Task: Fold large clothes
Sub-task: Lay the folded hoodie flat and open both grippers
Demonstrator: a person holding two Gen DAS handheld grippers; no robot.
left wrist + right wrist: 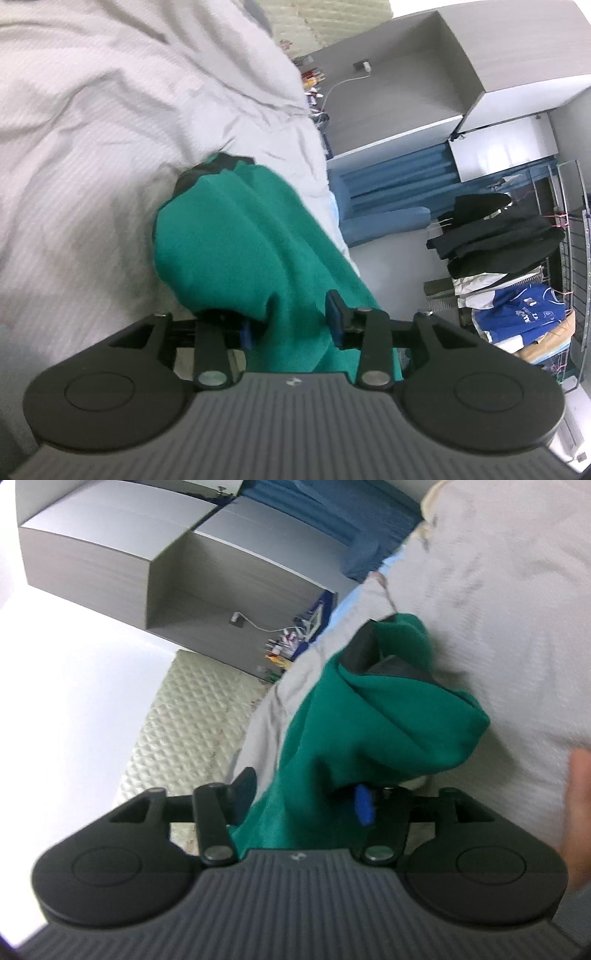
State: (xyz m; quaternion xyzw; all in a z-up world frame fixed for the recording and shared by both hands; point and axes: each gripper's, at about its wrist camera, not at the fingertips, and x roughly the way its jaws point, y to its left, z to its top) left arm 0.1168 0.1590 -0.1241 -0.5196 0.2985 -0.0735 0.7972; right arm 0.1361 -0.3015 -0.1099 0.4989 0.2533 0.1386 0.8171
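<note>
A green garment (236, 236) with a dark trim at its far end lies bunched on the pale striped bedcover (92, 129). Its near part runs back between the fingers of my left gripper (290, 325), whose blue pads stand apart with the cloth loose between them. In the right wrist view the same green garment (369, 731) is heaped against the bedcover (498, 609), and a fold of it drapes through my right gripper (304, 797). That gripper's jaws stand wide, and its pads do not press the cloth.
Grey wall cabinets (424, 85) and a blue curtain (399, 177) stand beyond the bed. A drying rack (569, 258) holds black clothes and a blue shirt (517, 306). A quilted headboard (192, 716) shows at left. A person's hand (580, 812) is at the right edge.
</note>
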